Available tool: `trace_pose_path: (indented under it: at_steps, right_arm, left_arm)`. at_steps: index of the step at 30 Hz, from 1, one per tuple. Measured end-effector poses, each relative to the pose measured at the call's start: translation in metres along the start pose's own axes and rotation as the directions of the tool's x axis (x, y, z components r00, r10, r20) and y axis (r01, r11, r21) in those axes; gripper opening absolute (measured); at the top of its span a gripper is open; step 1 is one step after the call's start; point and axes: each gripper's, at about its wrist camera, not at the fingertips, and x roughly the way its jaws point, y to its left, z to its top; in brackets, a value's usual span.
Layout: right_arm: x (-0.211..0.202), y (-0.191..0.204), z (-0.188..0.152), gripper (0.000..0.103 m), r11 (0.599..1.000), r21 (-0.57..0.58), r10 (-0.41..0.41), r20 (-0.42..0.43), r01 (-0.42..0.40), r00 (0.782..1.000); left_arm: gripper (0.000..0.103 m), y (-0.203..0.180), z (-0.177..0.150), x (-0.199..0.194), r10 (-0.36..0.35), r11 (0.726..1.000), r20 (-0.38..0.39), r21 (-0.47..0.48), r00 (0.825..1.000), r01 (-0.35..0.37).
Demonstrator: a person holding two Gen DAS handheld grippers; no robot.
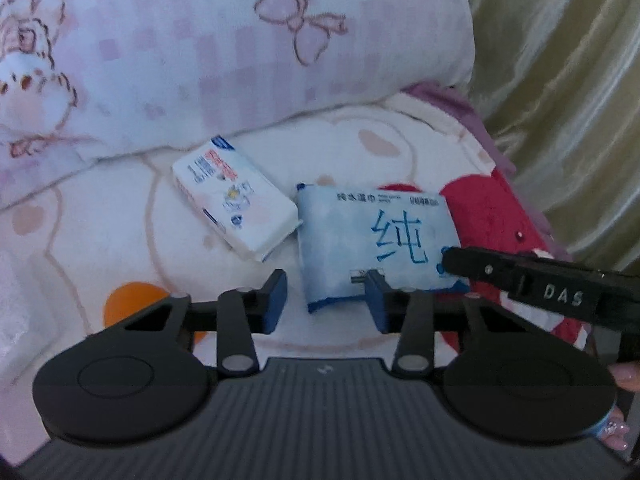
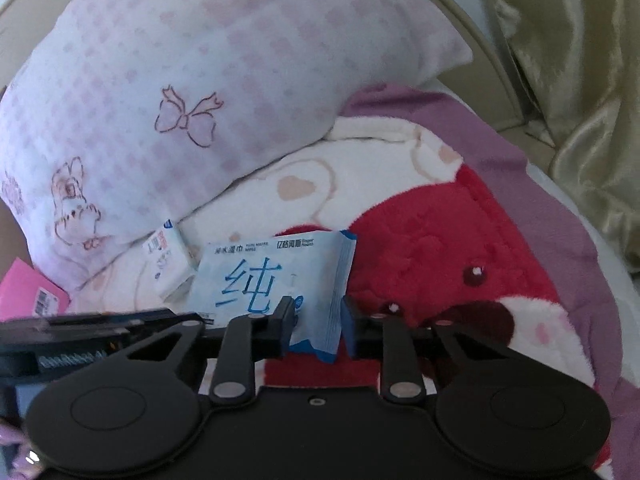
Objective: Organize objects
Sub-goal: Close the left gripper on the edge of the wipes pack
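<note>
While the right gripper (image 2: pixel 316 322) pinches the pale-blue soft wipes pack (image 2: pixel 264 280), the left gripper's (image 1: pixel 328 300) jaws straddle its seven-o'clock corner without pressing.

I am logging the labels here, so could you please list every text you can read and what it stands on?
"纯": large blue character on the blue wipes pack.
"DAS": on the right gripper, seen from the left wrist.
White tissue pack: print too blurred.
Pink card: barcode label too small.
</note>
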Motion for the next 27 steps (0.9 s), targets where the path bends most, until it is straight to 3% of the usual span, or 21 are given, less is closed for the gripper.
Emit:
trace_pose_path:
  at_steps: [7, 14, 18, 27]
  right_arm:
    - [0.002, -0.002, -0.001, 0.029, 1.000, 0.025, 0.009, -0.016, -0.009, 1.000]
    - [0.006, -0.011, -0.004, 0.029, 0.996, 0.085, 0.040, -0.031, -0.037, 0.999]
    - [0.006, -0.009, -0.005, 0.031, 0.996, 0.049, 0.081, -0.055, -0.079, 0.995]
    - [-0.003, -0.001, -0.007, 0.028, 0.996, -0.007, 0.089, -0.071, -0.089, 0.994]
  left_arm:
    - [0.036, 0.007, -0.001, 0.002, -0.107, 0.989, 0.014, -0.097, 0.994, 0.108]
    - [0.033, 0.002, -0.001, 0.001, -0.084, 0.993, 0.008, -0.078, 0.996, 0.084]
    - [0.025, -0.006, -0.001, -0.001, -0.041, 0.999, 0.009, -0.016, 0.999, 0.041]
    - [0.024, 0.000, -0.011, -0.014, -0.080, 0.994, 0.003, -0.069, 0.997, 0.080]
